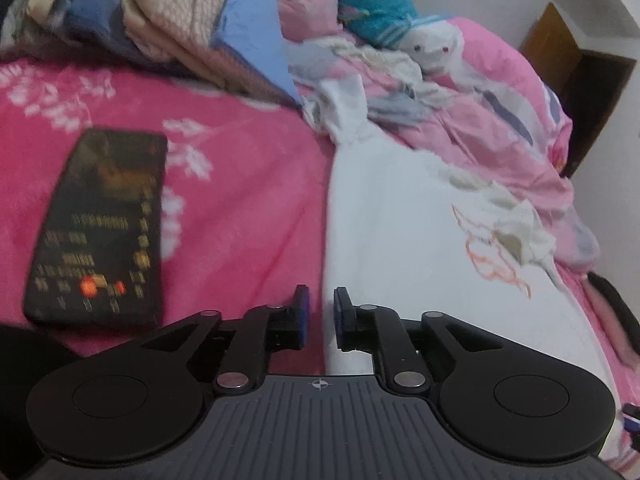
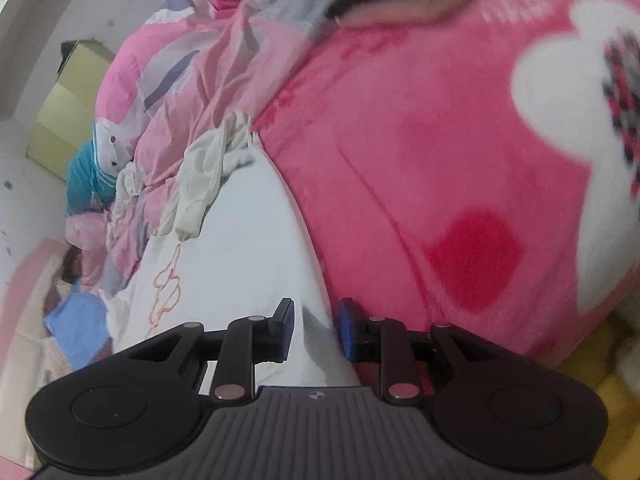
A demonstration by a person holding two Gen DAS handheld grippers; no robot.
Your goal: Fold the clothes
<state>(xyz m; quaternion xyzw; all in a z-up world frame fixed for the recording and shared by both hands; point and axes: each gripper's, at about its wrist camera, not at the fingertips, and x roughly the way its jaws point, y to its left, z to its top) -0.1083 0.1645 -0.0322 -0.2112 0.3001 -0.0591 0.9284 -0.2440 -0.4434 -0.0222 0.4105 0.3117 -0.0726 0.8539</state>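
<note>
A white garment (image 1: 400,220) with an orange outline drawing lies spread flat on the bright pink blanket (image 1: 240,184). Its crumpled sleeve and collar end (image 1: 516,220) bunches at the right. My left gripper (image 1: 322,312) hovers low over the garment's left edge. The jaws stand slightly apart, and I see no cloth pinched between them. In the right wrist view the same white garment (image 2: 240,248) runs away from me, with its bunched sleeve (image 2: 200,184) at the far end. My right gripper (image 2: 316,322) is open above the garment's near edge, and the cloth lies under the gap.
A black phone (image 1: 100,224) with a lit screen lies on the blanket to the left. A heap of unfolded clothes (image 1: 180,12) is piled at the back. A crumpled pink quilt (image 1: 500,120) borders the garment. A blue cloth (image 2: 80,336) lies off the bed.
</note>
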